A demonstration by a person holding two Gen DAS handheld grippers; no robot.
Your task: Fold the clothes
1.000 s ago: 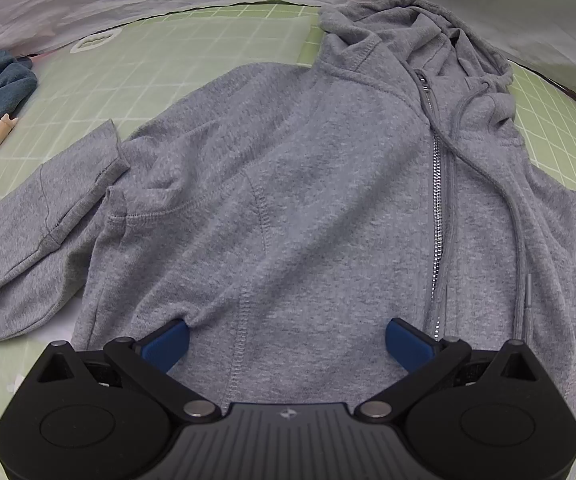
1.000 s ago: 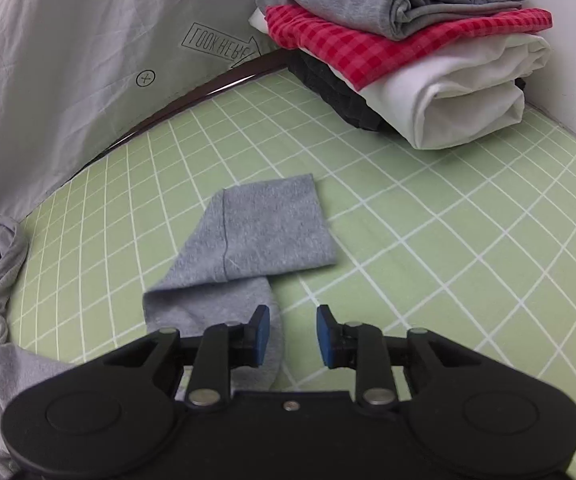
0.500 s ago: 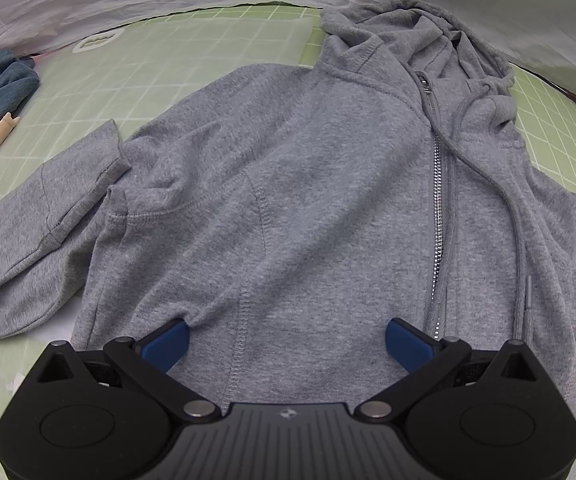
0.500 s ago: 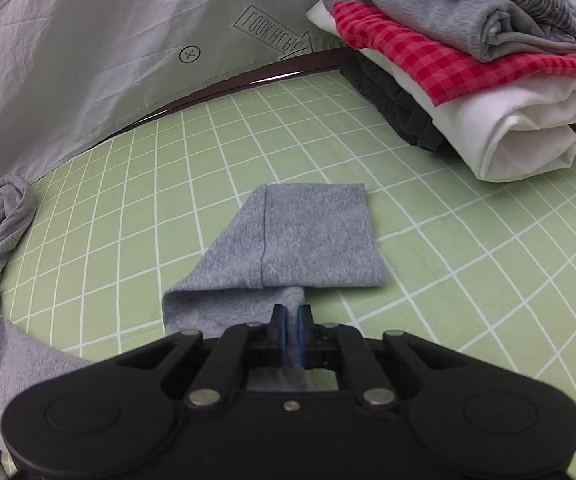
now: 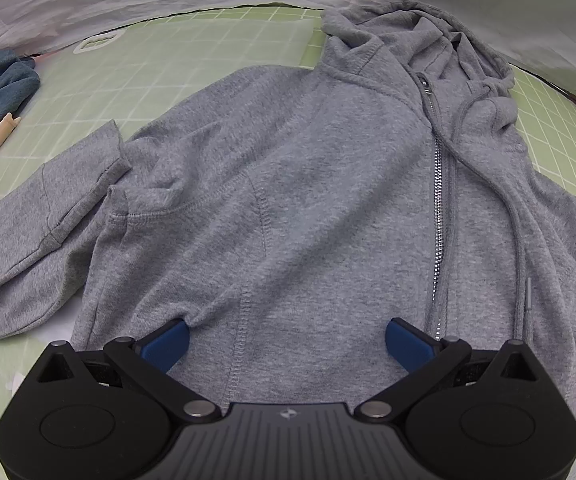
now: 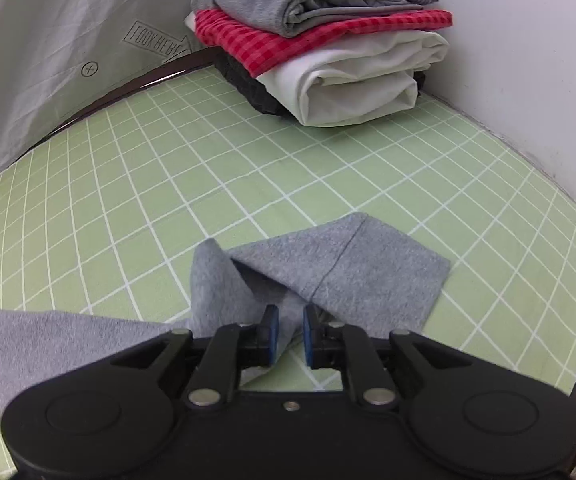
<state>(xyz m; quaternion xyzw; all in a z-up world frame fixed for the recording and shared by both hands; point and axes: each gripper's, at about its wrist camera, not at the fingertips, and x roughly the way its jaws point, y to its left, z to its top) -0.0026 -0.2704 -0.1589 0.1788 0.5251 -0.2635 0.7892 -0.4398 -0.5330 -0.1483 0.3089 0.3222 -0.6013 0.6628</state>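
The left gripper point(image 5: 286, 338) stands wide open over the lower front of the grey hoodie point(image 5: 308, 184), which lies zipped and flat on the green grid mat point(image 5: 191, 60); its blue fingers point(image 5: 165, 342) grip nothing. The right gripper point(image 6: 287, 334), jaws narrowly apart and opening, has a fold of the hoodie's sleeve point(image 6: 328, 268) between its pads, with the folded clothes stack point(image 6: 328, 40) well beyond.

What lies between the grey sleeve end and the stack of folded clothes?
Only bare green grid mat lies between the sleeve and the stack; the right wrist view shows it.
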